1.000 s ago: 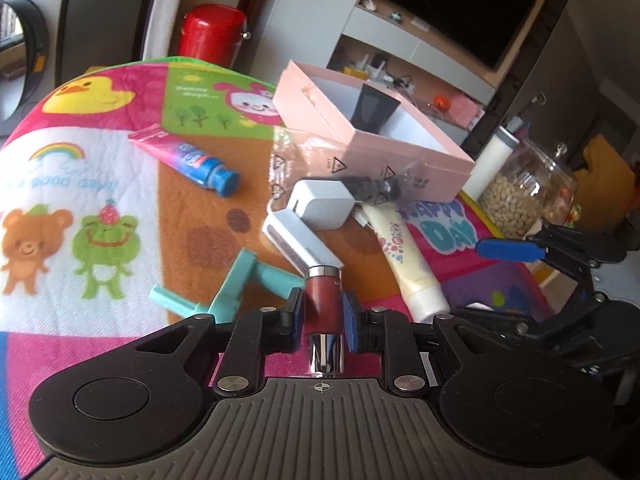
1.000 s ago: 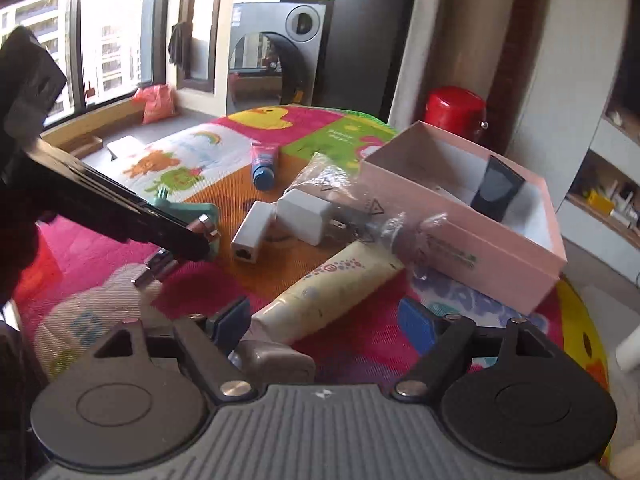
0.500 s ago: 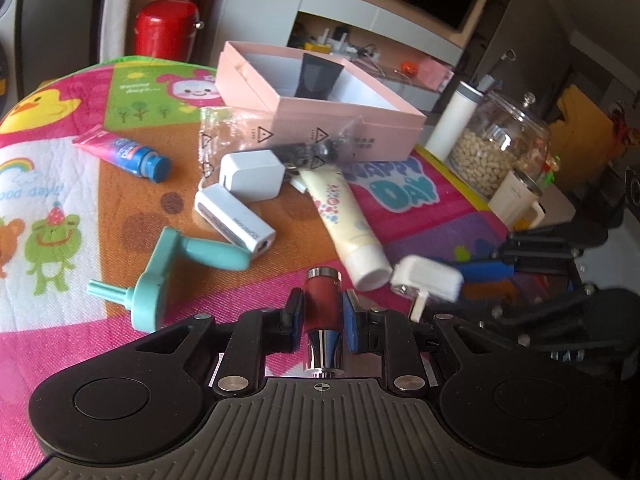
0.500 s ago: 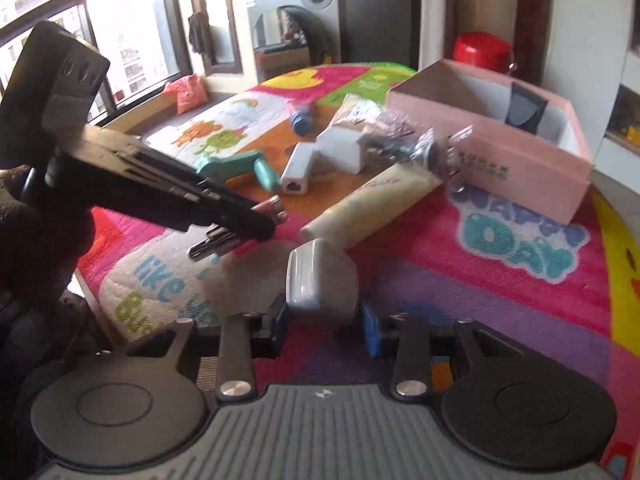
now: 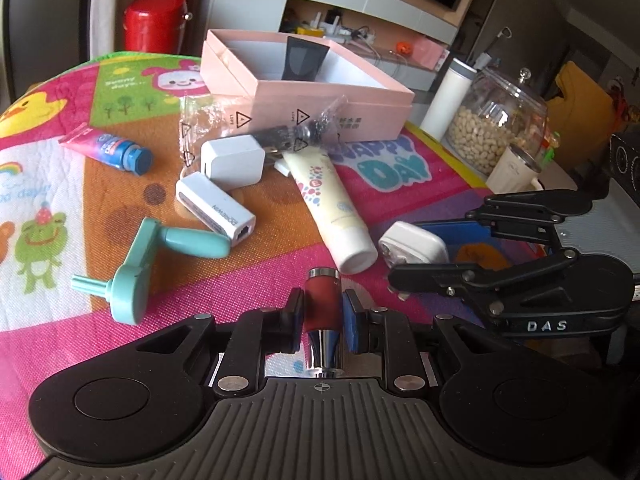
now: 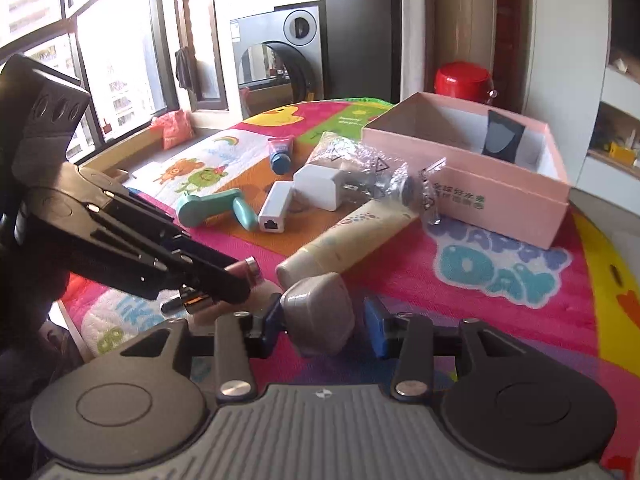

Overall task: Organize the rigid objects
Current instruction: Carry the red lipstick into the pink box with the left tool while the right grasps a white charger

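My left gripper [image 5: 323, 312] is shut on a dark red lipstick tube [image 5: 322, 304] with a chrome end, held above the mat; it also shows in the right wrist view [image 6: 244, 270]. My right gripper [image 6: 322, 316] is shut on a white plug adapter [image 6: 318, 312], also seen in the left wrist view [image 5: 412, 246]. An open pink box [image 5: 320, 100] stands at the back with a dark object [image 5: 302, 58] inside. On the mat lie a cream tube [image 5: 328, 200], a white charger [image 5: 234, 160], a white network adapter [image 5: 216, 208], a teal crank handle [image 5: 160, 256] and a blue-capped tube [image 5: 108, 148].
A crumpled clear plastic bag [image 5: 280, 128] leans on the box front. A glass jar of nuts [image 5: 496, 128], a white bottle [image 5: 450, 98] and a cup [image 5: 512, 168] stand beyond the right edge. A red pot [image 5: 154, 22] sits behind the mat.
My right gripper closed on the white plug adapter and lifted it. My left gripper drew back from the pile, still holding the lipstick tube.
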